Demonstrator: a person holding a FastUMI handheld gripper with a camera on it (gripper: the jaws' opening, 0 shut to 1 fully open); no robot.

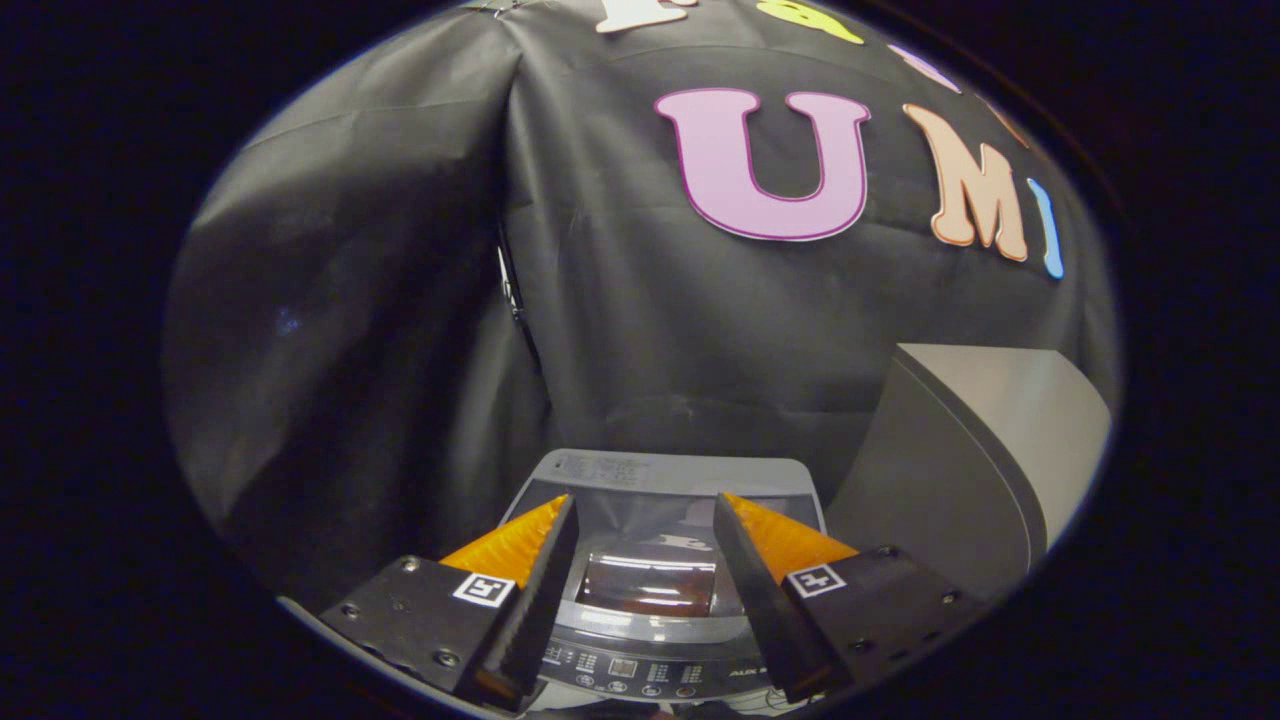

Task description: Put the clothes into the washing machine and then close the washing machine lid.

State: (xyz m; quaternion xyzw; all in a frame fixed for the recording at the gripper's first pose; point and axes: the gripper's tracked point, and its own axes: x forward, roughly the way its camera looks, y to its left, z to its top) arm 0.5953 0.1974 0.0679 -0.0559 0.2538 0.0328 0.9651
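A grey top-loading washing machine (pixel 662 470) stands below and just ahead of my gripper (pixel 643 497). Its lid (pixel 640 535), with a dark glass window, lies flat over the tub. Through the window, a reddish-brown patch (pixel 648 588) shows between my fingers; I cannot tell whether it is cloth or a reflection. The control panel (pixel 640 672) with its buttons runs along the near edge, under my fingers. The gripper hovers above the lid, open, with nothing between its fingers.
A tall grey cabinet-like appliance (pixel 965 470) stands close to the right of the machine. The booth's black cloth wall (pixel 400 300) hangs right behind and to the left of the machine.
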